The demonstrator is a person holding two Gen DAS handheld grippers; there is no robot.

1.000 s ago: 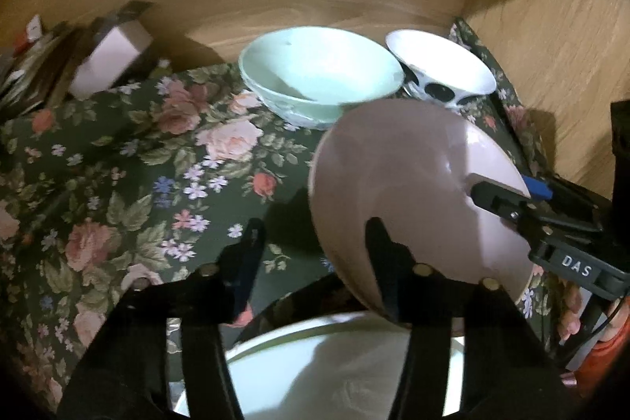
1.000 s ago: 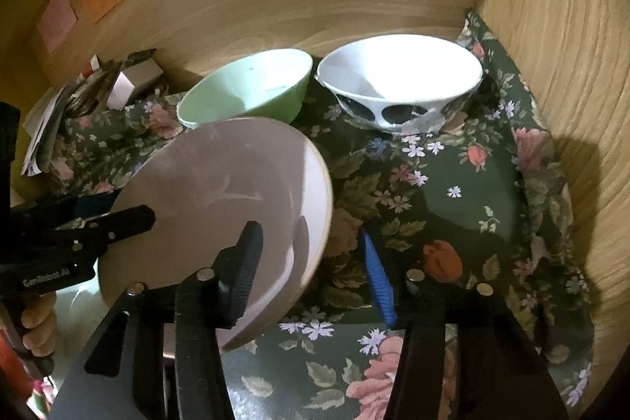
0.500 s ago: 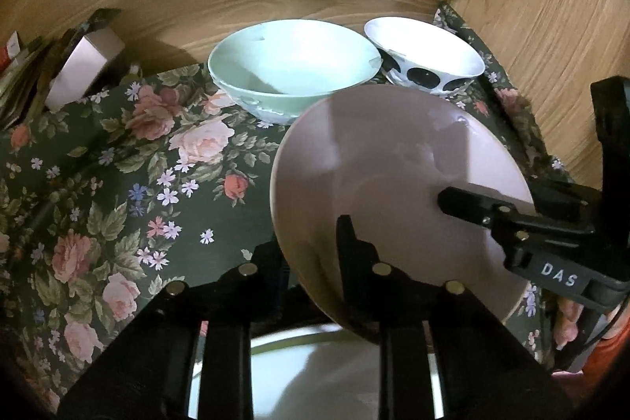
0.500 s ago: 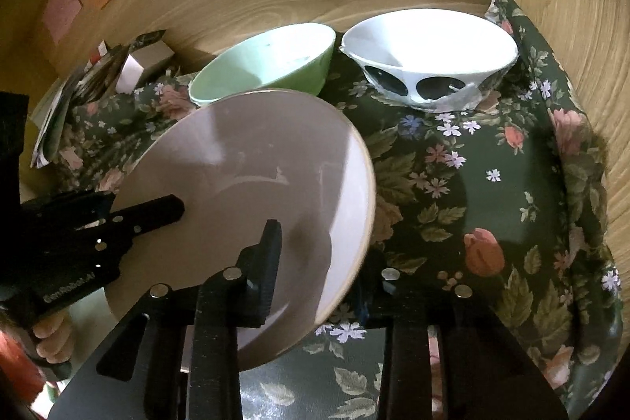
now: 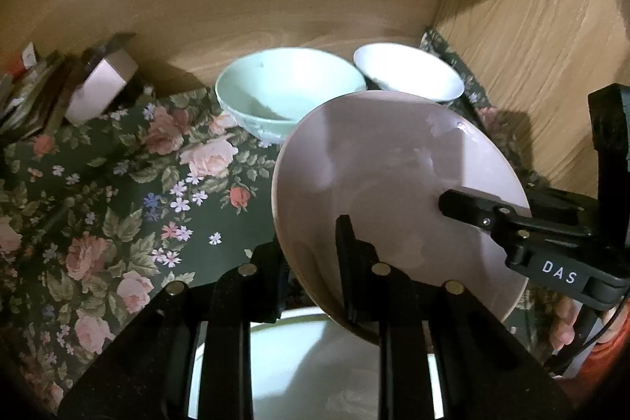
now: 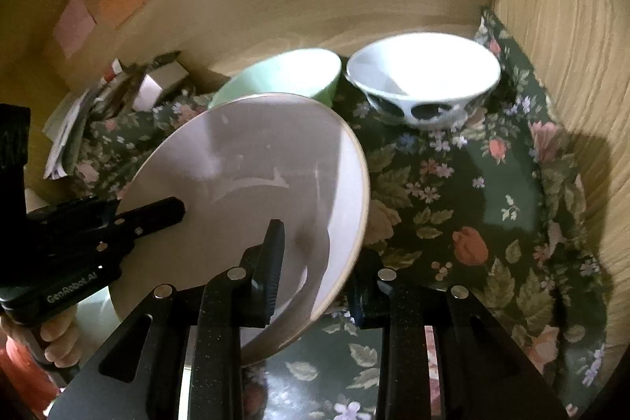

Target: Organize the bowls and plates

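2 grippers | L (image 5: pixel 311 258) + R (image 6: pixel 315 262) fingers each pinching pink plate (image 5: pixel 393 184) rim | plate tilted

Two round ceramic bowls: one pale mint-green bowl (image 5: pixel 289 97) and one white bowl with dark oval spots (image 6: pixel 423 77). Two plates: one pale pink glazed round plate (image 5: pixel 390 180) and one white round plate (image 5: pixel 315 361) beneath it. Two black handheld grippers, the left gripper (image 5: pixel 311 262) and the right gripper (image 6: pixel 319 274). One small white box (image 5: pixel 98 87).
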